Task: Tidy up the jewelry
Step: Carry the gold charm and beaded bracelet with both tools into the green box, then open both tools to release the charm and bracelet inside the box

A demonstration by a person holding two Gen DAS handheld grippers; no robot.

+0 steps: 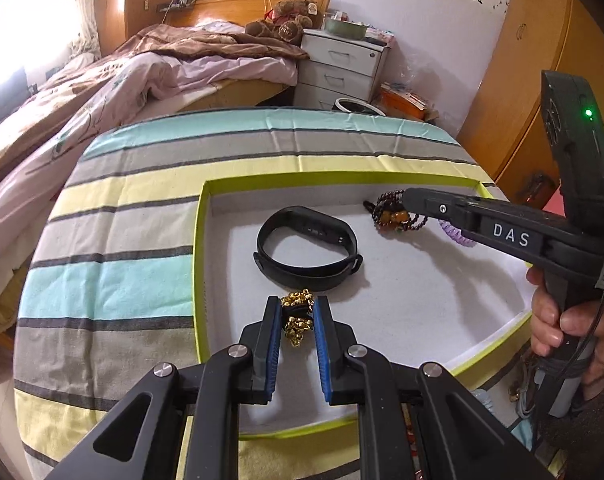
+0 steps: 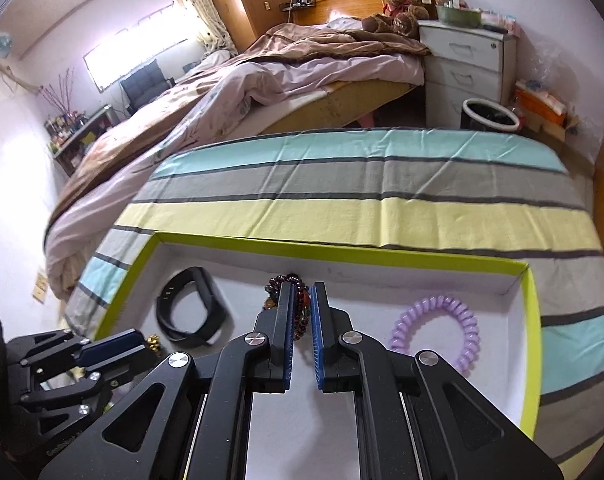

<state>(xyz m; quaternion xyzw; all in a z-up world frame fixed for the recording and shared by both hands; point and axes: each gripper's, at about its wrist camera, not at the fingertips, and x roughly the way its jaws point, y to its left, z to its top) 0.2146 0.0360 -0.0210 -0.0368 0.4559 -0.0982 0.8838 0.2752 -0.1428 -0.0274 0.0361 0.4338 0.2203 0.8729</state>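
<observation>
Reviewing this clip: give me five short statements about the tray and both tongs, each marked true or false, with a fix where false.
1. The left tongs are closed on a gold bead bracelet. True.
2. The black wristband is held by the right tongs. False: it lies free in the tray; the right tongs grip the dark red bead bracelet.
3. The purple spiral hair tie lies inside the green-rimmed tray. True.
4. The tray sits on a plain white cloth. False: the striped cloth is teal, grey and yellow.
5. The hair tie lies between the two tongs. False: it lies right of the right tongs.
</observation>
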